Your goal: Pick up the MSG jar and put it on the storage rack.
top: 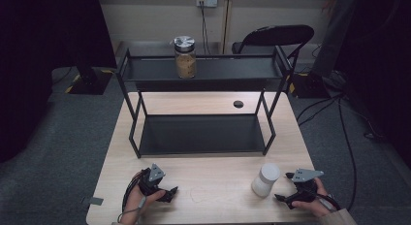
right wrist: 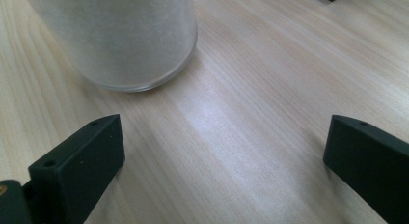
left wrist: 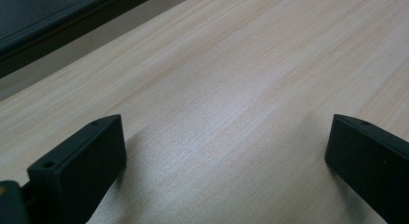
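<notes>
In the high view, the left gripper (top: 170,192) sits at the lower left of the frame, low over the table (top: 218,104) near its front edge, held in a hand that comes up from the bottom. In its own view the two black jaws stand wide apart over bare wood with nothing between them, and a dark strip of the rack (left wrist: 58,16) crosses the upper left corner.

Behind, across the middle of the high view, the black two-tier rack (top: 201,134) stands on the table. Its lower shelf is bare. On the upper shelf, a little left of centre, a glass jar (top: 185,56) stands upright with a metal lid on; it holds a tan, grainy filling that reaches most of the way up, though what it is cannot be told from this height. A small dark hole marks the table top right of centre, behind the rack.

At the lower right, a white bottle (top: 265,180) stands on the table, its cap on; its frosted wall hides any contents. The right gripper (top: 280,198) lies just right of it, apart from it. In the right gripper view the jaws are spread wide, and the bottle (right wrist: 115,35) stands at the upper left, ahead of the left jaw and untouched.
</notes>
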`<action>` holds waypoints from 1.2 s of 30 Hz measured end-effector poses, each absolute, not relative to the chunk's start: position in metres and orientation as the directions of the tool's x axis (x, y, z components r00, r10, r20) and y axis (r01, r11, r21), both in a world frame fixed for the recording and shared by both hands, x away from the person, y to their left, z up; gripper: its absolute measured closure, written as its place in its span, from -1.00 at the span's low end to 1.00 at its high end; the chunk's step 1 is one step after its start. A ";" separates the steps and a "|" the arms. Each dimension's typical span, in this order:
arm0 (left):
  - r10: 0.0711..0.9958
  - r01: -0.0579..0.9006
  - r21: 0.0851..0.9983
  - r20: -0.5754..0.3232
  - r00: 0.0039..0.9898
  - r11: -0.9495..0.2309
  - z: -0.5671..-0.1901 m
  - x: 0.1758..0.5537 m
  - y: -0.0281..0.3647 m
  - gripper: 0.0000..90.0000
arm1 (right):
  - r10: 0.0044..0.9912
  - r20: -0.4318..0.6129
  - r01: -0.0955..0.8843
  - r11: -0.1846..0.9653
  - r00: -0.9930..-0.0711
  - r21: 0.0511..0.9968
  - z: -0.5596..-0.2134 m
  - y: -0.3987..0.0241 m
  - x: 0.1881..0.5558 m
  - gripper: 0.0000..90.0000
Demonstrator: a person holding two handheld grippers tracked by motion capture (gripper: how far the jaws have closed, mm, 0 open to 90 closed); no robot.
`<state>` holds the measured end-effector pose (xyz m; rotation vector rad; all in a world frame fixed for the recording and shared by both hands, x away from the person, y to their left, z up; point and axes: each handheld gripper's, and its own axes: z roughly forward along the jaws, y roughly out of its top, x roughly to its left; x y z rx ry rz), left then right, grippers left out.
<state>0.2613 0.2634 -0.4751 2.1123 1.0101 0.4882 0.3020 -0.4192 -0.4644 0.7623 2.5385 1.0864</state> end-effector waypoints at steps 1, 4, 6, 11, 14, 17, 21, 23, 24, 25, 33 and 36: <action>0.785 0.507 0.751 0.024 0.619 -0.423 -0.475 0.261 0.263 -1.00 | 0.564 -0.037 0.361 0.577 -0.825 0.733 -0.464 -0.420 0.303 -0.98; 0.785 0.507 0.751 0.024 0.619 -0.423 -0.475 0.261 0.263 -1.00 | 0.560 -0.038 0.354 0.572 -0.828 0.740 -0.461 -0.420 0.301 -0.98; 0.785 0.507 0.751 0.024 0.619 -0.423 -0.475 0.261 0.263 -1.00 | 0.558 -0.024 0.353 0.558 -0.830 0.751 -0.459 -0.422 0.301 -0.98; 0.785 0.507 0.751 0.025 0.619 -0.423 -0.475 0.261 0.263 -1.00 | 0.519 -0.004 0.326 0.542 -0.855 0.774 -0.450 -0.421 0.302 -0.98; 0.785 0.507 0.751 0.024 0.619 -0.423 -0.475 0.261 0.263 -1.00 | 0.506 0.026 0.324 0.511 -0.862 0.796 -0.448 -0.421 0.302 -0.99; 0.785 0.507 0.751 0.025 0.619 -0.423 -0.475 0.261 0.263 -1.00 | 0.494 0.044 0.318 0.488 -0.869 0.813 -0.444 -0.420 0.303 -0.99; 0.785 0.507 0.751 0.024 0.619 -0.423 -0.475 0.261 0.263 -1.00 | 0.480 0.059 0.314 0.471 -0.875 0.824 -0.441 -0.416 0.306 -0.99; 0.785 0.507 0.751 0.024 0.619 -0.423 -0.475 0.261 0.263 -1.00 | 0.472 0.063 0.310 0.466 -0.879 0.829 -0.440 -0.414 0.308 -0.99; 0.785 0.507 0.751 0.024 0.619 -0.423 -0.475 0.261 0.263 -1.00 | 0.466 0.064 0.306 0.465 -0.882 0.831 -0.439 -0.412 0.309 -0.99; 0.785 0.507 0.751 0.024 0.619 -0.423 -0.475 0.261 0.263 -1.00 | 0.465 0.063 0.304 0.465 -0.883 0.832 -0.439 -0.410 0.309 -0.99; 0.785 0.507 0.751 0.024 0.619 -0.423 -0.475 0.261 0.263 -1.00 | 0.441 0.050 0.270 0.452 -0.896 0.850 -0.435 -0.398 0.316 -0.82; 0.785 0.507 0.751 0.024 0.619 -0.423 -0.475 0.261 0.263 -1.00 | 0.417 0.027 0.242 0.472 -0.909 0.848 -0.434 -0.396 0.319 -0.55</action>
